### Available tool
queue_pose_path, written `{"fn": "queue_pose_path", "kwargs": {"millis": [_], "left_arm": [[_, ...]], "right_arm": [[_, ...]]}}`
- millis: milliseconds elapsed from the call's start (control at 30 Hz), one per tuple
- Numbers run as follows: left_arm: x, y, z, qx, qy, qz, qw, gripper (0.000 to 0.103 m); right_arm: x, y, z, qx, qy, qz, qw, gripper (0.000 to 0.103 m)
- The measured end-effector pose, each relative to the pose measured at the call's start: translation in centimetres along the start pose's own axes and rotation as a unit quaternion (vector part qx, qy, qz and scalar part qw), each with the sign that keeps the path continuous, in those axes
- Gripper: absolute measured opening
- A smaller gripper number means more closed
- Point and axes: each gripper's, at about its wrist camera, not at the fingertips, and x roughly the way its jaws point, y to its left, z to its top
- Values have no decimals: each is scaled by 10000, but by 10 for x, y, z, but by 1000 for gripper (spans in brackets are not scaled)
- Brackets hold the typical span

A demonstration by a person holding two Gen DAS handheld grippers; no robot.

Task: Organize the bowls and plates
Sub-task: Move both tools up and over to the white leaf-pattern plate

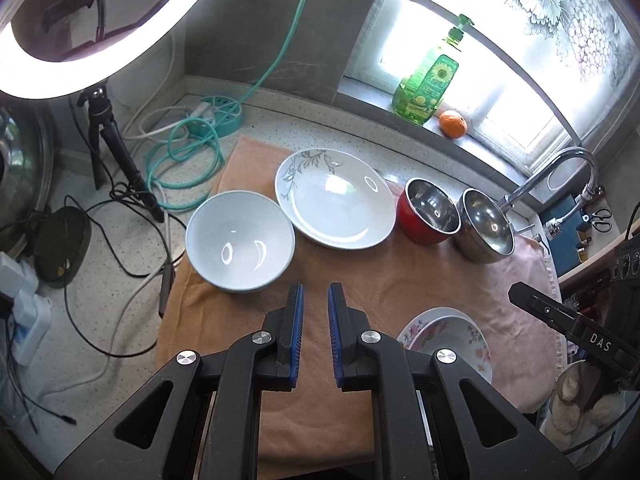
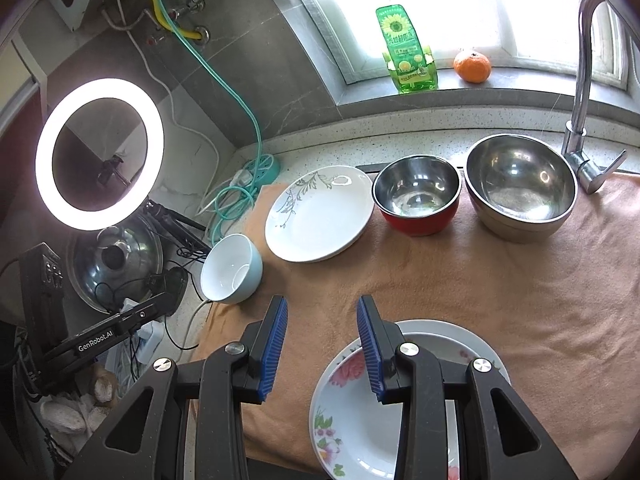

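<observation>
On an orange towel (image 1: 340, 280) (image 2: 480, 280) stand a pale blue bowl (image 1: 240, 240) (image 2: 230, 270), a white plate with a leaf pattern (image 1: 336, 200) (image 2: 320, 214), a red-sided steel bowl (image 1: 430, 210) (image 2: 416, 196) and a larger steel bowl (image 1: 486, 226) (image 2: 520, 186). A flowered plate (image 1: 456, 334) (image 2: 352, 412) lies on another white plate (image 2: 460, 334) near the front. My left gripper (image 1: 315, 294) is open and empty, just in front of the blue bowl. My right gripper (image 2: 322, 308) is open and empty above the flowered plate's left rim.
A ring light (image 2: 100, 154) on a tripod (image 1: 112, 140), cables and a teal hose (image 1: 180, 152) crowd the counter at left. A green soap bottle (image 2: 408, 48) and an orange (image 2: 472, 66) sit on the windowsill. A faucet (image 2: 584, 92) stands at right.
</observation>
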Motion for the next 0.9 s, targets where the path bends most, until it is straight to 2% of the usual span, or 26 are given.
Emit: {"fn": "queue_pose_path", "kwargs": {"millis": [100,500,900], "left_arm": [[7,1,17,180,31,-74,9998,15],[48,14,87,803,202,-313,9961,15],[118,16,123,1172,666,-424,9900,15]], "right_arm": [[5,0,7,141,15,73,9999,33],[37,17,39,691,-154,-92,9975,33],[88,10,51,1214,-11,-498,9913,33]]}}
